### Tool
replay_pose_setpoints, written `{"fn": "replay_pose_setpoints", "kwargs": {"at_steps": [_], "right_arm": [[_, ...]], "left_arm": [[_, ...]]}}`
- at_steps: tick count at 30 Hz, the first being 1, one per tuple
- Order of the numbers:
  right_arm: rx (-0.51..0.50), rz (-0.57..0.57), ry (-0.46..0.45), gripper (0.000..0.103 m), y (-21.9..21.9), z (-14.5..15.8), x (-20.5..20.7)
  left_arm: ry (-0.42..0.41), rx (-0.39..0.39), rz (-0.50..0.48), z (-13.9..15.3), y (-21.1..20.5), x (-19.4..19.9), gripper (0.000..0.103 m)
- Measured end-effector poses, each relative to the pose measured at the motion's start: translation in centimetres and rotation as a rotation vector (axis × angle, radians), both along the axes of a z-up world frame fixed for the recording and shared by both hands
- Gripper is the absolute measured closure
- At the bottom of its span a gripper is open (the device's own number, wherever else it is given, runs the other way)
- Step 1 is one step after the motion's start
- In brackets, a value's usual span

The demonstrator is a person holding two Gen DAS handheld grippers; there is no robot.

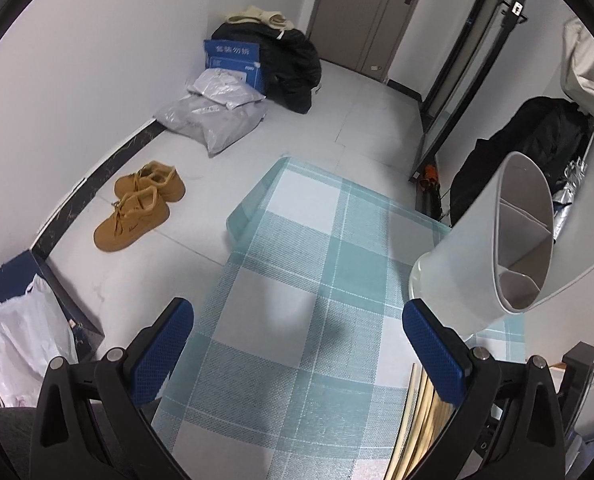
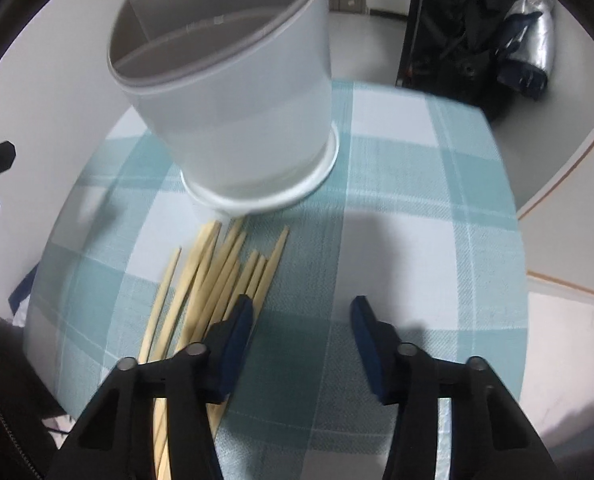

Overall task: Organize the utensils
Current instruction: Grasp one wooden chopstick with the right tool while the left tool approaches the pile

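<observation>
While both tongs [image 1: 297,344] [image 2: 301,332] gape empty, chopsticks [image 2: 213,280] beside white holder [image 2: 233,112], checked tablecloth [image 2: 417,240].

Pale chopsticks [image 2: 213,280] fanned on cloth beside upright white divided holder [image 2: 233,112].

Left gripper [image 1: 297,344]: black plastic linkage arms, angular, forked; round silver pivot pins at joints. Blue rubber pads [image 1: 165,350] with fine dimpled grid texture, rectangular with rounded tips, set in black holders.

Right gripper [image 2: 301,320]: same build, black linkage arms with silver round pins, two each side. Dark blue pads [image 2: 239,346] seen edge-on, narrow, slightly blurred. No cables, no printed markings visible on either. No sleeve or hand in view.
</observation>
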State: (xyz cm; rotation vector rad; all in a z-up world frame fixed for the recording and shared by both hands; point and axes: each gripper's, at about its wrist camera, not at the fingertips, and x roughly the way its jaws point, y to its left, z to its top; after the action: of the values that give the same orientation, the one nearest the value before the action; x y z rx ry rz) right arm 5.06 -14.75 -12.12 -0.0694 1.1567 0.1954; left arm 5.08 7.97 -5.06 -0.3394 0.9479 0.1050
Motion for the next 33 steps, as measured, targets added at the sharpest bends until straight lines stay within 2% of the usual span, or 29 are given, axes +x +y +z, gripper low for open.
{"fn": "replay_pose_setpoints", "kwargs": {"at_steps": [2, 8, 13, 16, 20, 26, 33], "right_arm": [[-0.01, 0.029, 0.013, 0.063, 0.2, -0.1, -0.2], [-0.081, 0.096, 0.017, 0.069, 1.4, -0.3, -0.9], [-0.11, 0.095, 0.056, 0.071, 2.4, 0.2, 0.0], [-0.089, 0.083, 0.07, 0.074, 2.3, 0.1, 0.5], [-0.087, 0.09, 0.091, 0.092, 1.4, 0.2, 0.8], [-0.106, 0.198, 0.114, 0.096, 0.9, 0.4, -0.1], [-0.121, 0.225, 0.085, 0.094, 1.9, 0.5, 0.4]], "left_arm": [[-0.002, -0.009, 0.009, 0.1, 0.1, -0.1, 0.001], [-0.008, -0.021, 0.008, 0.2, 0.5, 0.1, 0.001], [-0.003, -0.023, 0.022, 0.1, 1.1, -0.1, 0.001], [0.001, -0.015, 0.037, -0.1, 1.5, -0.2, 0.001], [-0.002, -0.011, 0.04, -0.1, 1.8, -0.3, 0.001], [-0.004, -0.018, 0.035, -0.2, 1.9, -0.4, 0.001], [0.019, 0.003, -0.007, -0.9, 1.1, -0.7, 0.001]]}}
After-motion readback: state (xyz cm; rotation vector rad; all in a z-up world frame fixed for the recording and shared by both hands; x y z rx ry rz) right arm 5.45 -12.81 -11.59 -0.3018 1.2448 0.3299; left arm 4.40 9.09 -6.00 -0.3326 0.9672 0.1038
